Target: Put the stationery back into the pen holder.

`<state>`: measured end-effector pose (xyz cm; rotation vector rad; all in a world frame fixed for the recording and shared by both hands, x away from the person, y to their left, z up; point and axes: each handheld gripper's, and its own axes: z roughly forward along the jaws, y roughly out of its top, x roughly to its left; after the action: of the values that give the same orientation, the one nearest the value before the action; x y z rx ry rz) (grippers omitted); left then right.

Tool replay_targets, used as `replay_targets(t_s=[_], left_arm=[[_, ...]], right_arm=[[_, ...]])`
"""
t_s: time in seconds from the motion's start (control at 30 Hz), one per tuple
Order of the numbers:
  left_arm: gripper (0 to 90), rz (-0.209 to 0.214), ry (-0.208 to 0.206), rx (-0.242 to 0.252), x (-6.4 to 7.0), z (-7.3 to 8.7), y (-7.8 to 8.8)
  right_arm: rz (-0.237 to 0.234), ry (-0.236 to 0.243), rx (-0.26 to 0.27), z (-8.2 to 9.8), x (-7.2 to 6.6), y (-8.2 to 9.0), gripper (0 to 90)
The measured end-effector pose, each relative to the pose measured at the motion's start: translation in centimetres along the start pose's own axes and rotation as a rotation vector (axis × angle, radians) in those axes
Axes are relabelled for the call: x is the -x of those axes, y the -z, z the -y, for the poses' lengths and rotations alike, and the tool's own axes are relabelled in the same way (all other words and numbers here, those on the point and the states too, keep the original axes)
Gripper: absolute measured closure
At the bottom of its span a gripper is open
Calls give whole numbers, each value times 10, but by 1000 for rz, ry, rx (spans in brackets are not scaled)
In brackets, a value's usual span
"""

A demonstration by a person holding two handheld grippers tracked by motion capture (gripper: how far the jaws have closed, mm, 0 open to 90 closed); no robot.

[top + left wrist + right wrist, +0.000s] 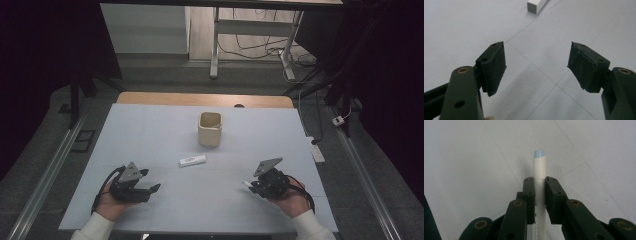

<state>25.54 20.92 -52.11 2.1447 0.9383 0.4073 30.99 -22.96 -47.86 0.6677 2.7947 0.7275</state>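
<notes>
your right gripper is clamping a slim white tube, its two pads pressing on the tube's sides with almost no gap left between the jaws. the tube is sticking out past the pads, and its pale blue tip is pointing out over the desk. in the high view your right gripper is sitting near the desk's near right corner, cradled in your right hand, with the white end of the tube poking out toward the desk's middle.

your left gripper is standing wide open, its pads well apart and nothing between them, just the bare desk surface with its faint grid lines. in the high view your left gripper is resting near the desk's near left corner, held in your left hand.

farther out, a small white stick-shaped object is lying flat around the middle of the desk, roughly between the two grippers and a bit beyond them; one square end of it is showing at the top of the left gripper view. beyond it, toward the far edge, a cream square cup is standing upright, apart from the white object.
</notes>
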Motion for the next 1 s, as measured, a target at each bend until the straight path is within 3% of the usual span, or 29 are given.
replay_targets(t_s=[0.57, 1.0], left_arm=[[297, -1, -2, -4, 0, 0, 0], [297, -2, 1, -3, 0, 0, -1]], right_arm=[[59, -46, 163, -1, 5, 25, 776], [101, -66, 248, -2, 6, 36, 776]])
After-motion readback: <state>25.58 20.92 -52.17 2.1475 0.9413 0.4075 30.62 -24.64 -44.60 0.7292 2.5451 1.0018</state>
